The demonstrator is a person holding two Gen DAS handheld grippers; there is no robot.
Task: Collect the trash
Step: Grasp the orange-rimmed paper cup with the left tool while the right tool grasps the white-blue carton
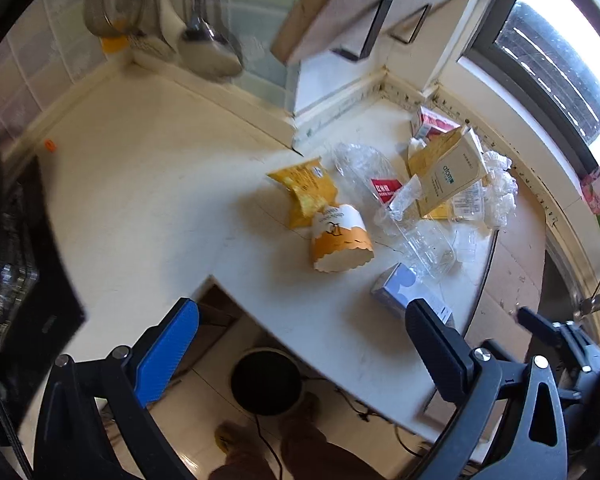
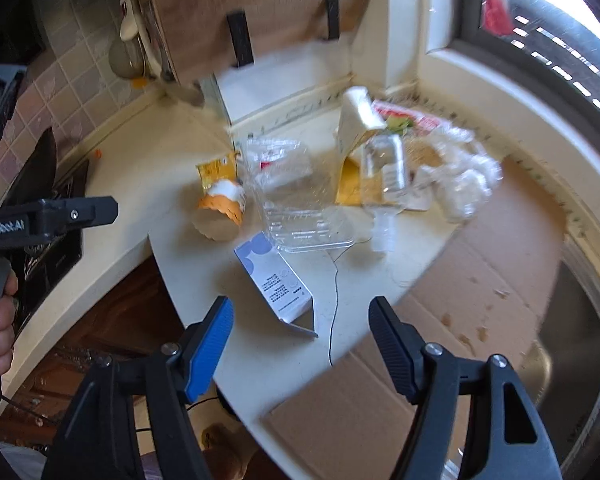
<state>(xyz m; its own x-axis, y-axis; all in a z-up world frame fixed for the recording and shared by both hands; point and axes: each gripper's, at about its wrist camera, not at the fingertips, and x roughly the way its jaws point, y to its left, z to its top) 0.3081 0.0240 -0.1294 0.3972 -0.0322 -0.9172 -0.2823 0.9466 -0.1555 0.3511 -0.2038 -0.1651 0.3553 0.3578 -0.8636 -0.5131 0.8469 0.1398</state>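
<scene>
Both claws hang empty with fingers spread: the left gripper [image 1: 300, 336] above the counter's [image 1: 148, 208] front edge, the right gripper [image 2: 300, 344] just short of the blue-and-white box [image 2: 276, 284]; beyond lie the orange paper cup [image 1: 340, 244], yellow wrapper [image 1: 304, 188], clear plastic tray [image 2: 296, 204] and cream carton [image 1: 452, 176], heaped near the window corner; a dark bin [image 1: 266, 382] stands on the floor below.
</scene>
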